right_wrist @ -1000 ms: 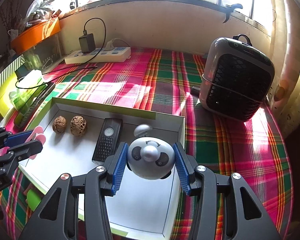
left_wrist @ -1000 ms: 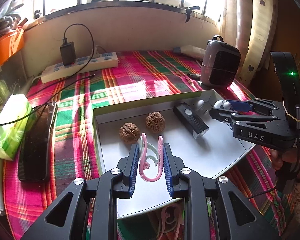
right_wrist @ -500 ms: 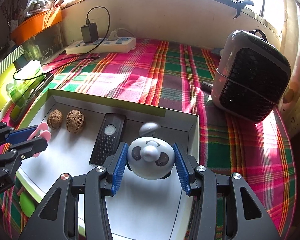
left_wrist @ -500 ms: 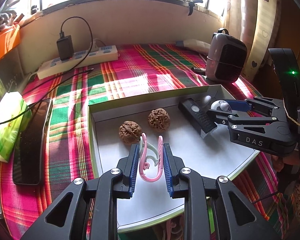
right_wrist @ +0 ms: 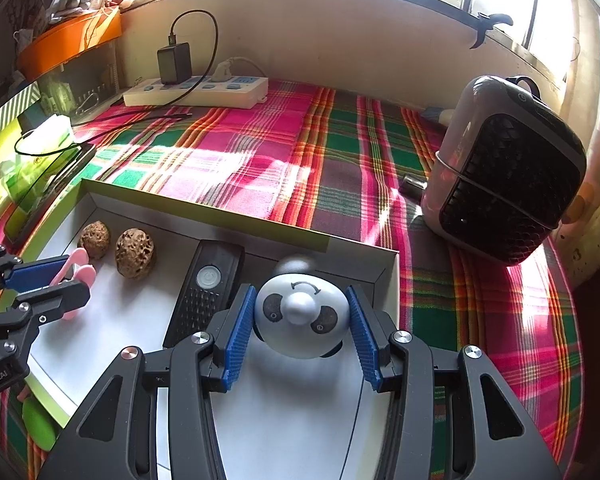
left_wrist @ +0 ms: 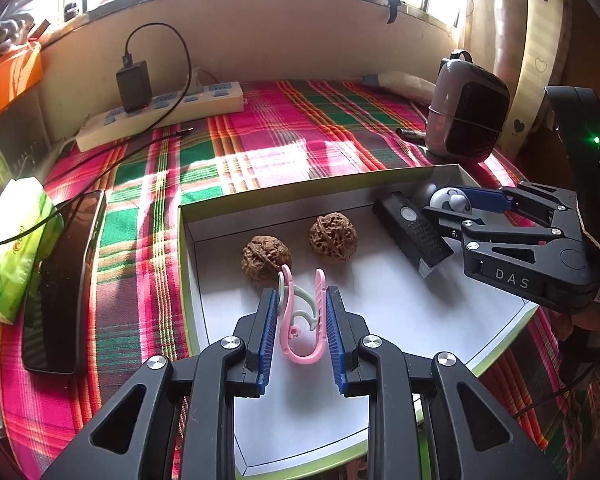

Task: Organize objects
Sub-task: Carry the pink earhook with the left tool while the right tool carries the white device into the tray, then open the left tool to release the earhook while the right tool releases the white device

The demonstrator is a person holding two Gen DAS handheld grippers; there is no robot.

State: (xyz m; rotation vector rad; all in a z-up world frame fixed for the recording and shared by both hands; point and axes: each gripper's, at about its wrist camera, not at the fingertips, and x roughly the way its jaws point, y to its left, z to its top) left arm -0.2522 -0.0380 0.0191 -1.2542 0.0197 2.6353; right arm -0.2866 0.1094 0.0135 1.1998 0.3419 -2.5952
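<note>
A shallow white box with a green rim (left_wrist: pixel 188 276) lies on the plaid cloth; it also shows in the right wrist view (right_wrist: pixel 236 218). My left gripper (left_wrist: pixel 302 304) is shut on pink and pale green plastic hooks (left_wrist: pixel 300 322) over the box's front left, just in front of two walnuts (left_wrist: pixel 266 258) (left_wrist: pixel 333 237). My right gripper (right_wrist: pixel 302 312) is shut on a white panda-face ball (right_wrist: pixel 300 316) over the box's far right corner, beside a black remote-like device (right_wrist: pixel 208 292). In the left view the right gripper (left_wrist: pixel 466 208) is at the right.
A grey and black heater (right_wrist: pixel 504 168) stands right of the box. A white power strip with charger (left_wrist: pixel 160 112) lies at the back. A black phone (left_wrist: pixel 62 280) and a green packet (left_wrist: pixel 12 240) lie left of the box. More hooks (left_wrist: pixel 354 468) lie by the box's front edge.
Both grippers have moved forward over the box with their objects held; the walnuts and the black device look closer. Nothing was let go.
</note>
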